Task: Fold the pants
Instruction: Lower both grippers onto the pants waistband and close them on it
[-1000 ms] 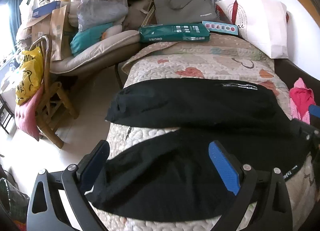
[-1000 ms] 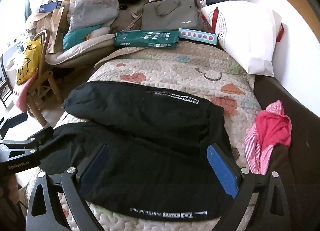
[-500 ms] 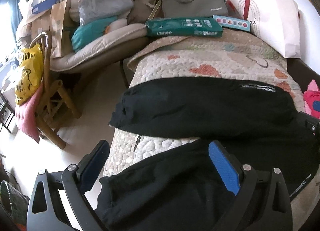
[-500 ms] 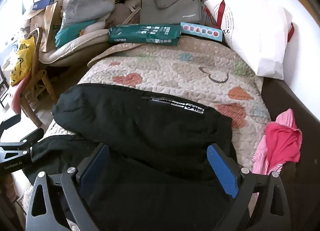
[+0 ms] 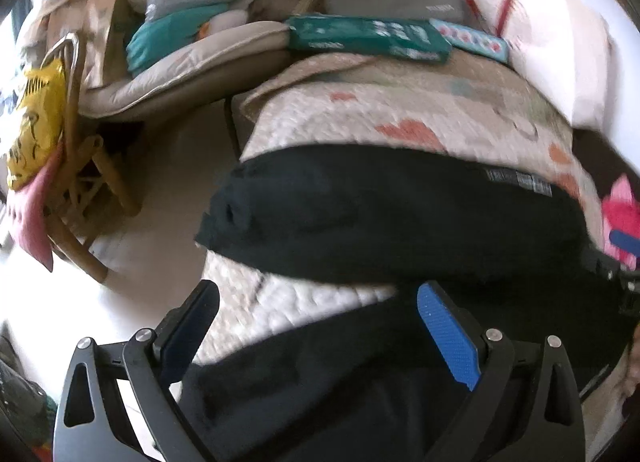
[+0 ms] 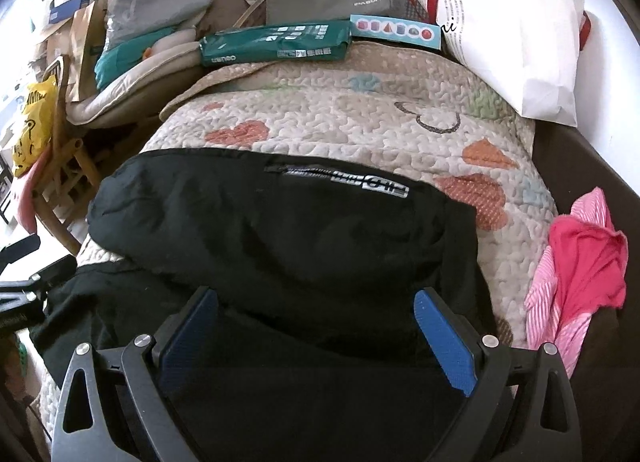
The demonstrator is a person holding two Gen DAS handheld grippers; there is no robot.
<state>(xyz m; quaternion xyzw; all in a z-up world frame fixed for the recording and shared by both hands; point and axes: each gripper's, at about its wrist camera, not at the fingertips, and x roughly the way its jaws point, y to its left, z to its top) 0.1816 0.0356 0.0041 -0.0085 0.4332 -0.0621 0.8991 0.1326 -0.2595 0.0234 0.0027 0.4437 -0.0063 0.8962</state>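
Black pants [image 6: 280, 230] sprawl across the quilted bed [image 6: 360, 118], one leg lying further up. Left hand-held gripper [image 5: 316, 326] hangs low over the near leg, jaws spread apart; right hand-held gripper [image 6: 316, 326] hovers over the waist end, likewise wide, gripping nothing.

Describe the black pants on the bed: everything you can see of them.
The black pants are soft, matte fabric, lying spread across the quilted bedspread with both legs running side by side toward the bed's left edge. The far leg bears a white printed logo strip and ends in a rumpled cuff; the near leg passes under both grippers. The left gripper and right gripper hover over the near leg, jaws wide open, nothing gripped. A pink garment lies apart to the right.
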